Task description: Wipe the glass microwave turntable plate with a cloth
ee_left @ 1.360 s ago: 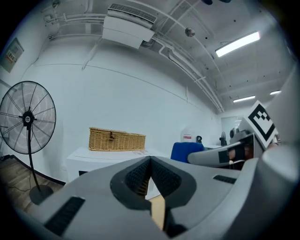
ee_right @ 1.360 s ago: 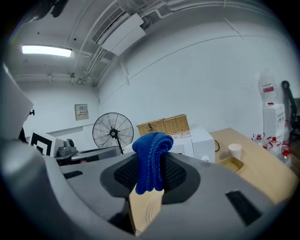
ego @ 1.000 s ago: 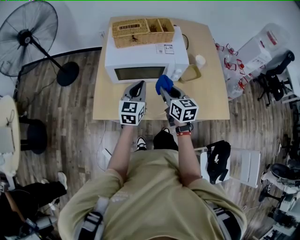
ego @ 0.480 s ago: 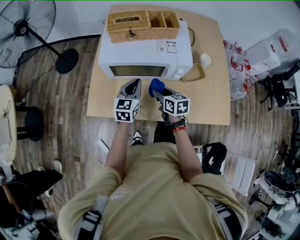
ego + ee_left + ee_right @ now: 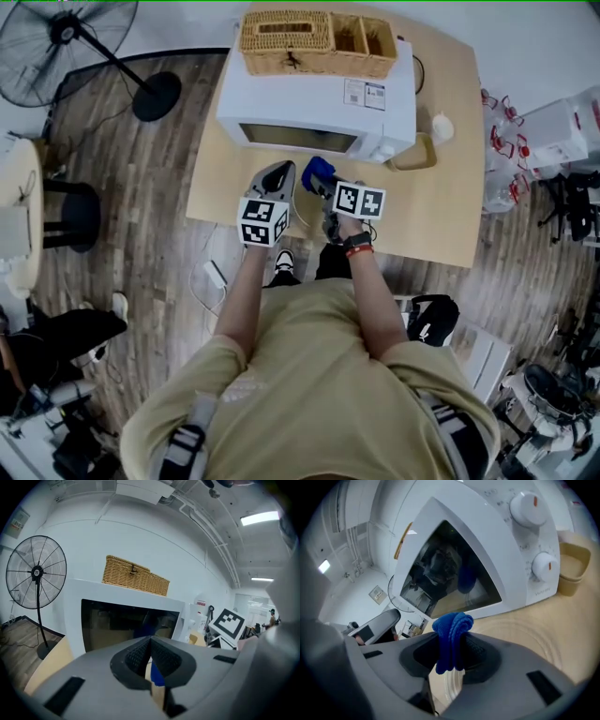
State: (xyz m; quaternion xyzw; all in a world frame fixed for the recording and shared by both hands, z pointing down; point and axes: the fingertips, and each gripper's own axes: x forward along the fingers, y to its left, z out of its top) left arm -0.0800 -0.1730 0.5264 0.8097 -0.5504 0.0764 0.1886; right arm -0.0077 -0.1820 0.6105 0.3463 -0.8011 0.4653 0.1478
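The glass turntable plate (image 5: 529,634) lies on the wooden table (image 5: 422,206) in front of the white microwave (image 5: 314,108), showing as faint rings. My right gripper (image 5: 319,178) is shut on a folded blue cloth (image 5: 451,632) that sticks up between its jaws, just above the plate's near rim. My left gripper (image 5: 279,172) is beside it to the left, jaws shut with their pads meeting and nothing visible between them. From the left gripper view (image 5: 150,644) the cloth (image 5: 157,677) shows below the pads, with the microwave door (image 5: 126,625) straight ahead.
A wicker basket (image 5: 314,42) sits on top of the microwave. A tan container (image 5: 415,152) stands at the microwave's right. A standing fan (image 5: 75,28) is on the floor at the far left. A cluttered chair and bags lie to the right.
The right gripper with the cloth has drawn leftwards, closer to the left gripper. Both jaws stay shut. The head view has shifted.
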